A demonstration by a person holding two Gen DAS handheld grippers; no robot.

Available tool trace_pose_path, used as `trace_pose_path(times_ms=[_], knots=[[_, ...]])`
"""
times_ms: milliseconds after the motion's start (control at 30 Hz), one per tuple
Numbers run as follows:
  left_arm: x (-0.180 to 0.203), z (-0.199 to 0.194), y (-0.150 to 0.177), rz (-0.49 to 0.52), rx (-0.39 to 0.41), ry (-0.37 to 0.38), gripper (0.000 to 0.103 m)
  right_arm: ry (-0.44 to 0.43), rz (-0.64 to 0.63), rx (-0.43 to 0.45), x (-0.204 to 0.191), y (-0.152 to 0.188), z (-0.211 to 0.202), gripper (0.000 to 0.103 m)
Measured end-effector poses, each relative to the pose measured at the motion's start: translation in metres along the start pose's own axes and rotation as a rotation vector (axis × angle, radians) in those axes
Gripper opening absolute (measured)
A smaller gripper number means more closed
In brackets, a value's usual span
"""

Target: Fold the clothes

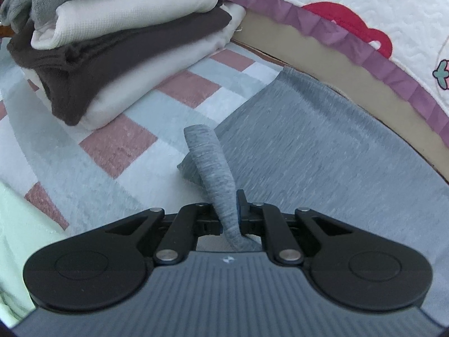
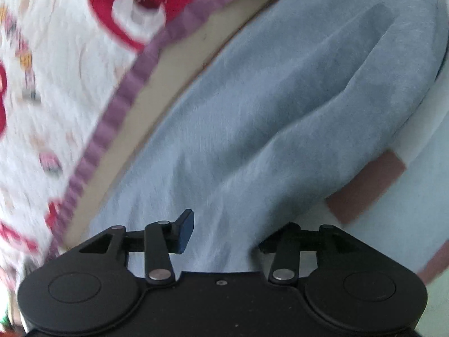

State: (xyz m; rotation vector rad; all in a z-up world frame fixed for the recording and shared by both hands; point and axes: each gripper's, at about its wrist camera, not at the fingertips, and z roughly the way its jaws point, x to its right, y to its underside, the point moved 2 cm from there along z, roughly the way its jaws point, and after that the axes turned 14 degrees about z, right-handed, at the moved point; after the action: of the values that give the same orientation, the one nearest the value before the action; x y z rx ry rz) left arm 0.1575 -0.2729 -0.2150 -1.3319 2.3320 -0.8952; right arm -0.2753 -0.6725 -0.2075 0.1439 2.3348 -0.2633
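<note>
Left gripper (image 1: 230,219): jaws closed on a rolled edge of the grey garment (image 1: 322,151), the pinched strip rising toward 12 o'clock from between the pads. Right gripper (image 2: 221,233): jaws spread apart, with the grey garment (image 2: 266,98) running up between them; the right-hand finger is covered by cloth, and whether the pads touch the fabric cannot be told.

The garment lies spread on the checked carpet (image 1: 118,143), filling the 1-to-4 o'clock part of the left wrist view. Its far edge lies along the base of the bed (image 1: 322,64). In the right wrist view the cloth shows long soft folds running toward 1 o'clock — this view is motion-blurred.

Stack of folded clothes (image 1: 118,47) at 10 to 11 o'clock in the left view, resting on the carpet, well apart from the pinched edge; layers from top down are grey, white, dark brown, white.

Quilted bedspread (image 1: 364,8), white with red motifs and a purple frilled border (image 1: 331,31), hangs over the bed from 12 to 3 o'clock. In the right view the same bedspread (image 2: 56,84) occupies 8 to 11 o'clock.

Pale green fabric (image 1: 11,238) at 8 o'clock in the left view — identity unclear.
</note>
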Motion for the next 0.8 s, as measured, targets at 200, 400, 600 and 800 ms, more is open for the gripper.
trace_pose_path(times_ms=[200, 400, 600, 800], knots=[[0.000, 0.001, -0.001, 0.000, 0.002, 0.003, 0.007, 0.057, -0.139, -0.040, -0.009, 0.020, 0.007, 0.009], [0.017, -0.026, -0.019, 0.118, 0.118, 0.006, 0.008, -0.435, 0.057, 0.185, -0.003, -0.017, -0.060, 0.008], [0.021, -0.008, -0.022, 0.103, 0.071, -0.003, 0.008, -0.089, 0.033, 0.120, 0.009, -0.014, -0.023, 0.012], [0.017, 0.003, -0.017, 0.090, 0.038, -0.023, 0.008, -0.057, 0.030, 0.189, 0.012, -0.019, -0.032, 0.026]])
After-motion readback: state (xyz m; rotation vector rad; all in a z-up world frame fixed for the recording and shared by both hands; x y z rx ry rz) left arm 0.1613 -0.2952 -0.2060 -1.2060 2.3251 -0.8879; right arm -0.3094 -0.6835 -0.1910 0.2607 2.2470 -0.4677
